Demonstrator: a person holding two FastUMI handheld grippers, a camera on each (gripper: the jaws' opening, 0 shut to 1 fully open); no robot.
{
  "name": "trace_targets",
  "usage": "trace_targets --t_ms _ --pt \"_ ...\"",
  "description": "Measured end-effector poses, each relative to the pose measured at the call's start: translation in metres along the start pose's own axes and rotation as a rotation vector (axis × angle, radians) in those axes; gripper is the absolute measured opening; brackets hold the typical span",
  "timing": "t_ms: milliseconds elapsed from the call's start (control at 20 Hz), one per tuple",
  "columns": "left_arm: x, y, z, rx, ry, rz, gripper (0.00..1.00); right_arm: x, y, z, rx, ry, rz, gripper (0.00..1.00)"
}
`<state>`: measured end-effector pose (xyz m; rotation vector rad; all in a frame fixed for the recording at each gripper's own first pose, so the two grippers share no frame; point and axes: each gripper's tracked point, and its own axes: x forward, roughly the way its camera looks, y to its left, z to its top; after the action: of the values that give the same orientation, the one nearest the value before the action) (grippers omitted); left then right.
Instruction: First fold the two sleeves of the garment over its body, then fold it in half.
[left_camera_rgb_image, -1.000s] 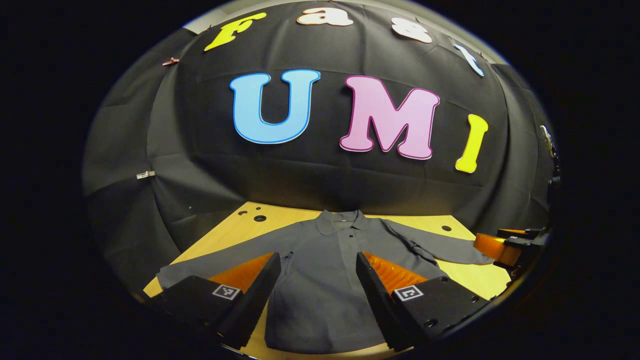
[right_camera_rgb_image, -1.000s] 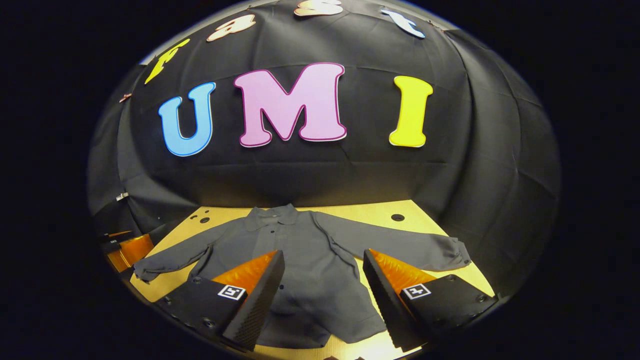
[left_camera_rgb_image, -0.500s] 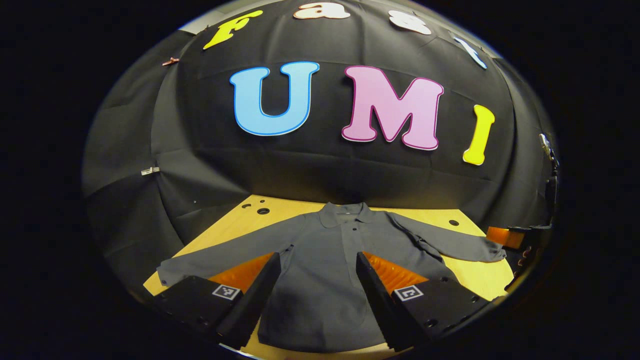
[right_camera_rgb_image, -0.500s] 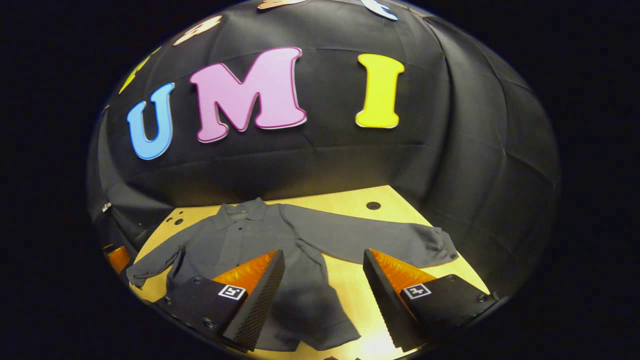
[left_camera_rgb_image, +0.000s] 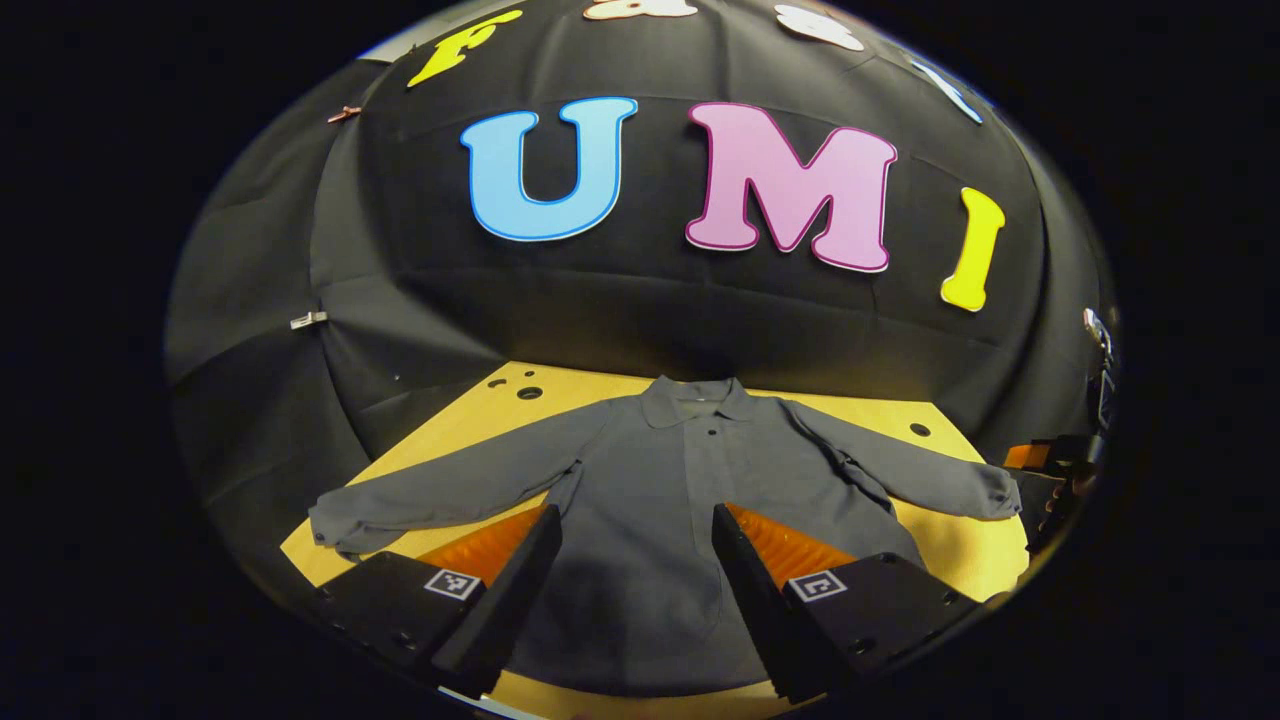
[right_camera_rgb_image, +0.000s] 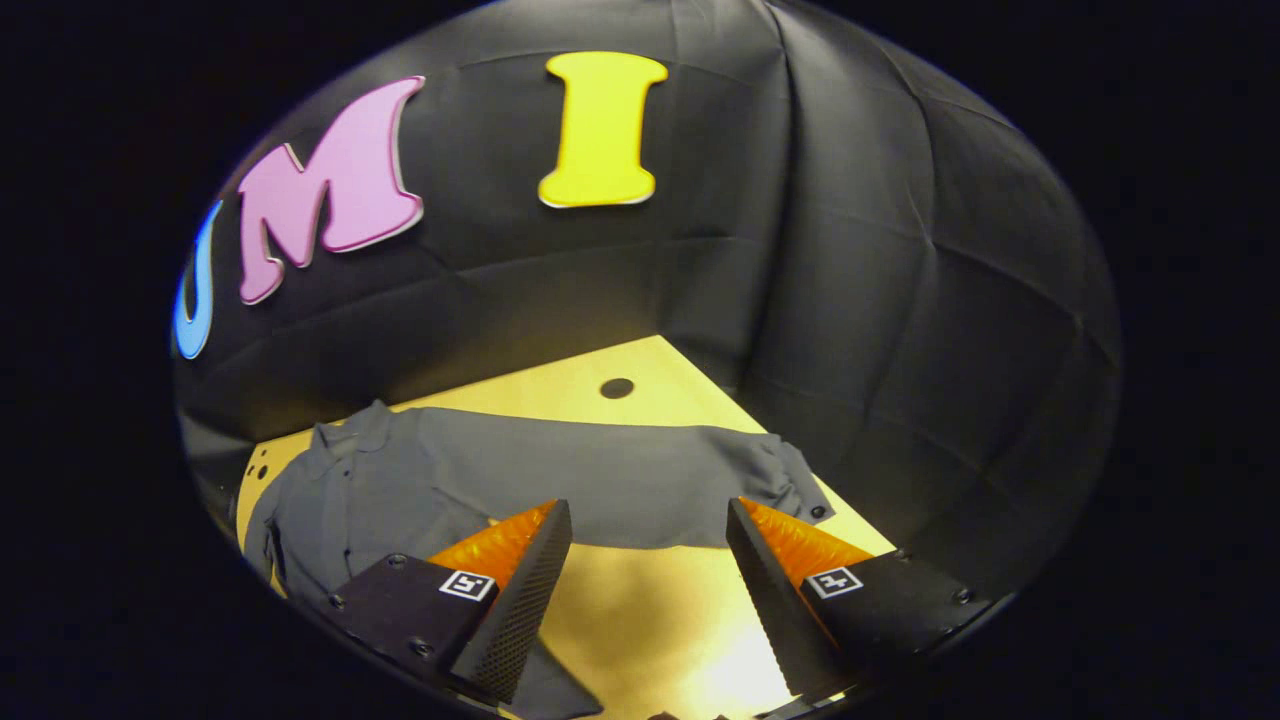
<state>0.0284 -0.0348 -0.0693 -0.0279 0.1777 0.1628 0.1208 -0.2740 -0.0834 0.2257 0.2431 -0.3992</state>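
Observation:
A grey long-sleeved shirt (left_camera_rgb_image: 660, 500) lies flat on the wooden table (left_camera_rgb_image: 450, 430), collar toward the back wall, both sleeves spread out to the sides. My left gripper (left_camera_rgb_image: 632, 570) hangs open above the shirt's lower body, nothing between its fingers. In the right gripper view the shirt's right sleeve (right_camera_rgb_image: 620, 480) stretches across the table to its cuff (right_camera_rgb_image: 790, 480). My right gripper (right_camera_rgb_image: 650, 580) is open above bare table just in front of that sleeve. The right gripper (left_camera_rgb_image: 1050, 470) also appears at the far right edge of the left gripper view, beside the cuff.
The table (right_camera_rgb_image: 640, 620) has round holes (right_camera_rgb_image: 617, 388) near its back edge. Black cloth walls close in behind and to the right of the table. The table's right edge runs just past the sleeve cuff.
My right gripper has swung right, from over the shirt's body to the right sleeve and bare table. The left gripper has tipped slightly, showing more of the shirt and its left sleeve.

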Motion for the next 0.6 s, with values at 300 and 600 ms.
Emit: trace_targets --t_ms 300,600 --pt "0.006 0.002 -0.014 -0.002 0.046 0.032 0.96 0.054 -0.053 -0.005 0.058 0.041 -0.114 0.98" --pt "0.014 0.002 -0.021 -0.017 0.083 0.048 0.96 0.111 -0.094 -0.018 0.110 0.094 -0.217 0.98"
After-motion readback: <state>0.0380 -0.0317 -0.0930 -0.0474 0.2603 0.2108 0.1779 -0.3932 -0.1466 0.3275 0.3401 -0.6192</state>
